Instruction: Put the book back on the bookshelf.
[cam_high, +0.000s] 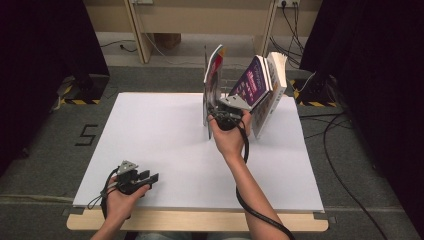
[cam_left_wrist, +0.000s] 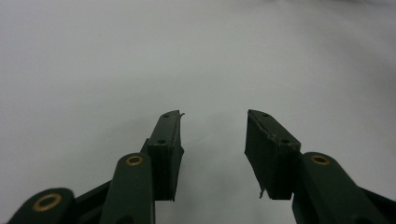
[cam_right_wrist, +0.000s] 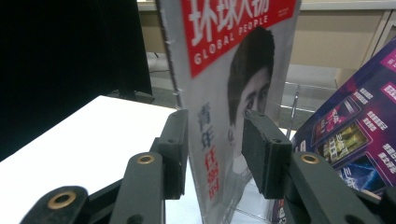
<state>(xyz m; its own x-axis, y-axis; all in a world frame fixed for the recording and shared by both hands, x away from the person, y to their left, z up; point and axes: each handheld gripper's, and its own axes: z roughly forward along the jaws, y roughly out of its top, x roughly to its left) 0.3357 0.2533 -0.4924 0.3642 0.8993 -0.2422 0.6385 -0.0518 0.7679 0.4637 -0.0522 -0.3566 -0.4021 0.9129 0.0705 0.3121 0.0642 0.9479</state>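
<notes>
magazine (cam_high: 212, 87) upright at table (cam_high: 150, 150) far edge, leaning books (cam_high: 262, 90) just right of it, right gripper (cam_high: 218, 111) at magazine's near edge, jaws either side, left gripper (cam_high: 150, 178) near front-left, well apart

Lab or studio recording bay. White table (cam_high: 165, 150) on grey carpet, black curtains (cam_high: 45, 55) at 9 and 3 o'clock, hazard-striped stand feet (cam_high: 80, 101), loose floor cables (cam_high: 345, 165), a taped "5" (cam_high: 86, 134) at 9 o'clock.
</notes>
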